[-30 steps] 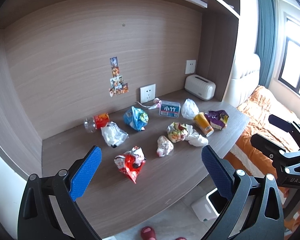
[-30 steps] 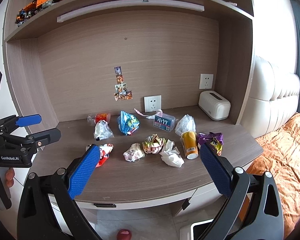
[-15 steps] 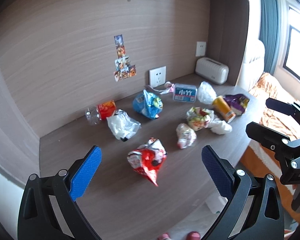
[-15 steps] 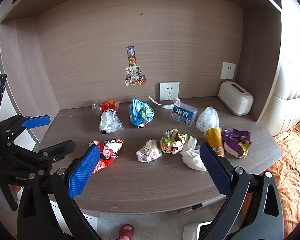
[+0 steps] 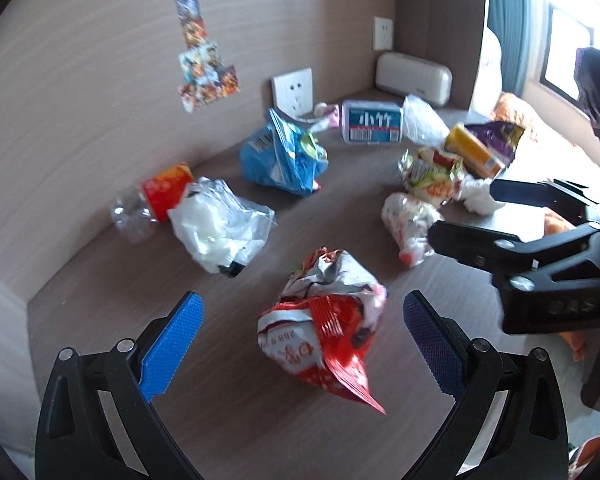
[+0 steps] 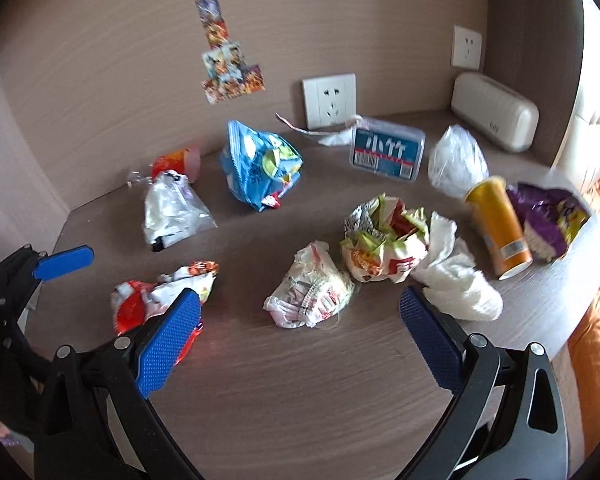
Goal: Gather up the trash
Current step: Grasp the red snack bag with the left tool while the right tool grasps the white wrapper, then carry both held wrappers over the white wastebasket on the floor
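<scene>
Several pieces of trash lie on a brown wooden desk [image 5: 120,312]. My left gripper [image 5: 300,344] is open, its blue pads on either side of a crumpled red and white snack bag [image 5: 324,320], also in the right wrist view [image 6: 156,296]. My right gripper [image 6: 296,344] is open just in front of a crumpled white wrapper [image 6: 312,292]. Behind lie a clear plastic bag [image 5: 220,228], a blue chip bag [image 5: 284,156], a green and red wrapper [image 6: 384,240], a white tissue [image 6: 452,276], an orange cup [image 6: 496,228] on its side and a purple bag [image 6: 548,216].
A blue-labelled clear box [image 6: 388,152], a knotted clear bag [image 6: 456,164], a crushed bottle with a red label [image 5: 156,196], and a white appliance [image 6: 496,120] sit by the back wall. The desk's edge and an orange bed [image 6: 596,340] are at the right.
Both grippers have moved forward and down toward the desk. The red and white bag now sits between the left pads, and the white wrapper is close before the right gripper.
</scene>
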Motion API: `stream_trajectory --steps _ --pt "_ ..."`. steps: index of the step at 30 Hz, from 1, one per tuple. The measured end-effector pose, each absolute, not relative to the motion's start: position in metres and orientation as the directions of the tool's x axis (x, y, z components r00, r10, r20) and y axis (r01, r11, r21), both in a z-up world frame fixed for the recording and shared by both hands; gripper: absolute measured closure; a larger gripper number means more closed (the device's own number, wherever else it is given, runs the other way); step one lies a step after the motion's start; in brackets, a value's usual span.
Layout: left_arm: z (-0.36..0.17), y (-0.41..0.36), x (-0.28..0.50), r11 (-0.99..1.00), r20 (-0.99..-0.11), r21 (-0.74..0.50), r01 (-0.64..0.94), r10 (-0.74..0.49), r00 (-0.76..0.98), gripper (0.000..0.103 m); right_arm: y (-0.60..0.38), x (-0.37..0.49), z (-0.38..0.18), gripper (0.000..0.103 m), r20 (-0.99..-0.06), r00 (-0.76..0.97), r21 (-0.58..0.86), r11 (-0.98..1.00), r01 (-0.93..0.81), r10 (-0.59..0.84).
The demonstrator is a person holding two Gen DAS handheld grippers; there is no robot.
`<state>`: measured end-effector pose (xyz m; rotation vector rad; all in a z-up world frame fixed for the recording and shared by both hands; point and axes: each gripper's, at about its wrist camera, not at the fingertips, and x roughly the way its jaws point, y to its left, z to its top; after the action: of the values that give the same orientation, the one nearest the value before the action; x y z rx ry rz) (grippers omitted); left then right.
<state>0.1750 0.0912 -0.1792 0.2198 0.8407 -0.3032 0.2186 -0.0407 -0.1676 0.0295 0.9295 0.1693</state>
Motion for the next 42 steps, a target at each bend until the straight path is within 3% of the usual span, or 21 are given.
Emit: stream_trajectory --steps 7,9,11,12,14,19,28,35,42 --pt "-0.209 0.090 0.189 0.908 -0.789 0.052 0.415 -0.217 0.574 0.008 -0.038 0.241 -0.209 0.005 -0.839 0.527 0.142 0.989 -0.030 0.137" --pt "-0.214 0.090 0.191 0.901 -0.794 0.042 0.433 -0.233 0.562 0.022 -0.037 0.246 -0.215 0.021 -0.843 0.517 0.157 0.987 -0.023 0.146" --pt "-0.218 0.090 0.192 0.900 -0.795 0.057 0.432 -0.220 0.565 0.033 -0.034 0.250 -0.221 0.029 -0.852 0.506 0.146 0.989 -0.020 0.136" --pt "-0.220 0.090 0.193 0.894 -0.797 0.053 0.445 -0.231 0.559 0.033 -0.032 0.250 -0.220 0.047 -0.844 0.522 0.129 0.991 -0.028 0.124" --pt "-0.220 0.089 0.194 0.890 -0.792 0.060 0.453 -0.234 0.564 0.036 -0.030 0.250 -0.221 0.050 -0.838 0.527 0.141 0.989 -0.037 0.139" --pt "-0.213 0.083 0.190 0.863 -0.788 0.064 0.501 -0.264 0.556 0.039 -0.026 0.243 -0.208 0.051 -0.832 0.535 0.140 0.989 -0.053 0.147" --pt "-0.158 0.052 0.180 0.803 -0.688 0.057 0.593 -0.399 0.606 0.039 -0.064 0.204 -0.113 0.051 -0.741 0.671 0.032 0.999 -0.010 0.030" --pt "-0.140 -0.027 0.160 0.675 -0.648 0.055 0.736 -0.537 0.540 0.039 -0.142 0.147 -0.082 0.051 -0.706 0.694 -0.028 0.985 0.171 -0.140" --pt "-0.154 -0.138 0.116 0.534 -0.656 0.031 0.845 -0.627 0.420 0.039 -0.230 0.083 -0.092 0.050 -0.711 0.656 -0.042 0.947 0.319 -0.253"
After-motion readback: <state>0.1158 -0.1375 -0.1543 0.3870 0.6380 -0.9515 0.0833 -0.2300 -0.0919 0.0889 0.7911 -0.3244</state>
